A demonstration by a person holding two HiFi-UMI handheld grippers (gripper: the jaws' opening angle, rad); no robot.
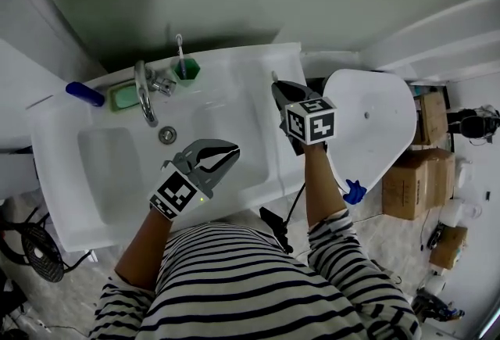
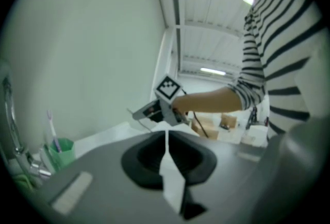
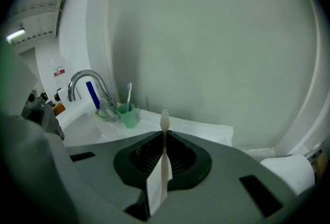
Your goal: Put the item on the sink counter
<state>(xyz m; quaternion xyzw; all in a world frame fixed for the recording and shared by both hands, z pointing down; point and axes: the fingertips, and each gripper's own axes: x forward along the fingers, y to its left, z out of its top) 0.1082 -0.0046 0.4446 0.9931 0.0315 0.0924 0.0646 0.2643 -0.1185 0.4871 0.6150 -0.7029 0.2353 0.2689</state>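
Your right gripper [image 1: 276,87] is clamped on the thin white item [image 3: 164,121] above the desk's [image 1: 234,65] right rear corner, left gripper [image 1: 232,152] closed and empty; lower gently and lay it flat, clear of the green cup [image 1: 186,69].

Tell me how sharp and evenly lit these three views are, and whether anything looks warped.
Head view: sharp, softly lit, the sink bright but readable. Left gripper view: soft all over, fisheye-bent, dark corners, a ceiling light glaring. Right gripper view: clearer, the green cup crisp, wall curved by the lens, corners black.
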